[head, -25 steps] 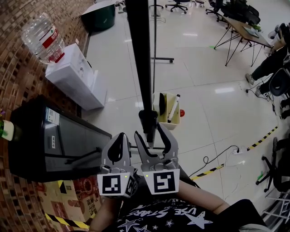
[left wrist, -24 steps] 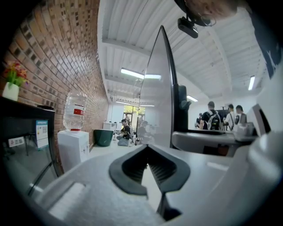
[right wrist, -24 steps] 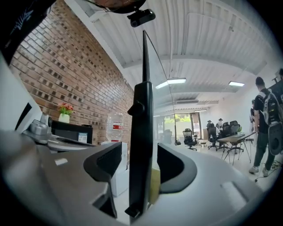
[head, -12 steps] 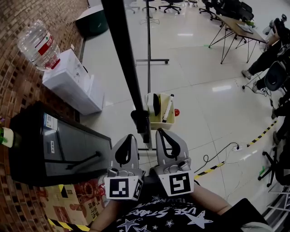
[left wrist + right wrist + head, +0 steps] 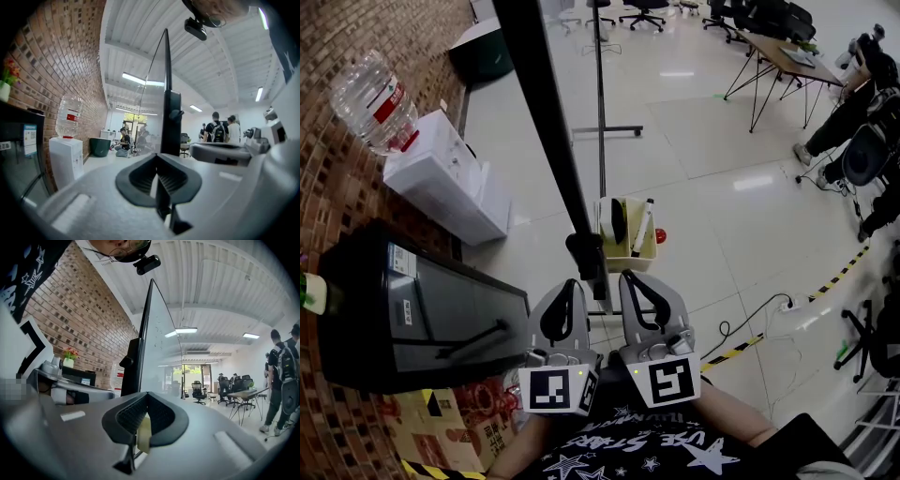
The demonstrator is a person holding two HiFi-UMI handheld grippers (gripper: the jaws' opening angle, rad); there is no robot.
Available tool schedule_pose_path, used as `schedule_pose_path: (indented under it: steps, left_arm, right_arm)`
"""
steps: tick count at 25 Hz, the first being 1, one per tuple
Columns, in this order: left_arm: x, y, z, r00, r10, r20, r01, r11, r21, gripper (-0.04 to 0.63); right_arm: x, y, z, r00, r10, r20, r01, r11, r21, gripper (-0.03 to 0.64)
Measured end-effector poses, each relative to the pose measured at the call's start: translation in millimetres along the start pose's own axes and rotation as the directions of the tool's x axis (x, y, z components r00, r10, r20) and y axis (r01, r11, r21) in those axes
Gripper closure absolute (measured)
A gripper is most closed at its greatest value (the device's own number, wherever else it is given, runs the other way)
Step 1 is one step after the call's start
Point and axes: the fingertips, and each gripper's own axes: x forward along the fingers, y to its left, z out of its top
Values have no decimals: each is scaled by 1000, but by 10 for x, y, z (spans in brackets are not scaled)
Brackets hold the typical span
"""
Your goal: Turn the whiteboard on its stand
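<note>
2 grey grippers, the left gripper [image 5: 572, 283] and the right gripper [image 5: 627, 276], are clenched on nothing, just beside the near lower edge of the black-framed whiteboard [image 5: 546, 122]. It is seen edge-on, its top cut off and its face hard to make out. Just beyond, a yellow plastic tray [image 5: 626, 255] holds a black eraser [image 5: 617, 217] and a white marker [image 5: 640, 228]; a white water dispenser [image 5: 441, 173] stands far left.

A brick wall [image 5: 356, 37] runs along my left, with a white water dispenser [image 5: 441, 183] and a black cabinet [image 5: 412, 309] standing against it on the pale glossy floor [image 5: 722, 187]. Farther off I see desks [image 5: 783, 54] and office chairs [image 5: 637, 14], with yellow-black tape [image 5: 847, 275] on the tiles. Strip lights [image 5: 180, 330] glow on the white ceiling.
</note>
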Motion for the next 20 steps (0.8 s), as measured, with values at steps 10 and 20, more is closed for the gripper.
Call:
schedule_pose_path:
  steps: [10, 20]
  left_arm:
    - [-23, -49, -5, 1000, -11, 3, 11, 1000, -3, 590]
    - [-55, -108, 20, 1000, -14, 4, 14, 1000, -7, 589]
  right_arm:
    - [-10, 27, -37, 1000, 12, -5, -12, 1000, 2, 608]
    - [-39, 40, 19, 1000, 23, 4, -23, 1000, -14, 608]
